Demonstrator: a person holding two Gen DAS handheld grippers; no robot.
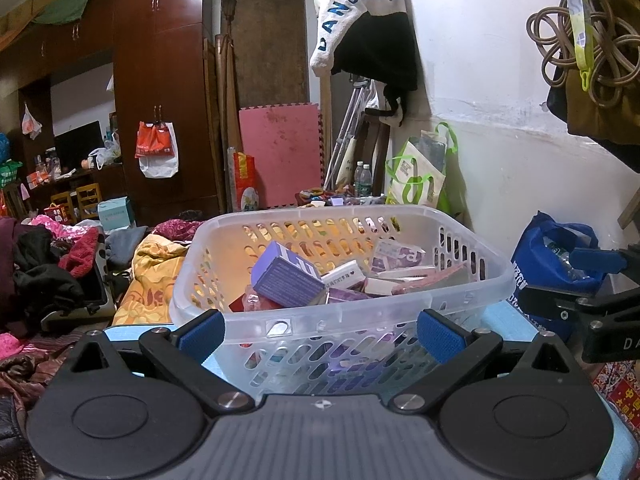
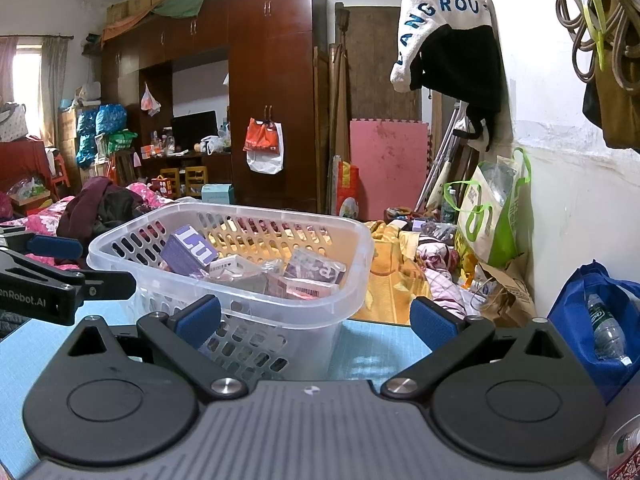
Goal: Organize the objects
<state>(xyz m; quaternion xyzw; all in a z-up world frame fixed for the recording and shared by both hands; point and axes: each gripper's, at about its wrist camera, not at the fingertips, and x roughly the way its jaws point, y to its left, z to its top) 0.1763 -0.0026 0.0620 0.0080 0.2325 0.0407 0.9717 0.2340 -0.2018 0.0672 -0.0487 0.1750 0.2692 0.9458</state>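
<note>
The clear plastic basket with holes in its sides (image 1: 344, 312) sits on the light blue mat (image 2: 384, 344), right in front of both tools. In the left view it fills the middle, and in the right view it sits at about ten o'clock. Inside lies a pile of small card boxes, and the purple box with white letters (image 1: 286, 280) leans on top.

The left gripper (image 1: 320, 330) is spread wide and holds nothing, with its blue pads near the basket's front wall. The right gripper (image 2: 316, 318) is spread wide too, and it also holds nothing. Its left pad is in front of the basket's corner.

The basket looks light and a bit bendy, so I think the thick rim is the best place to take hold. The boxes look light and stiff, but they lie loose and could slide if the basket tips.

At three o'clock in the left view stands a dark blue bag (image 1: 552, 256) with a bottle in it. Nothing stands between the tools and the basket.
</note>
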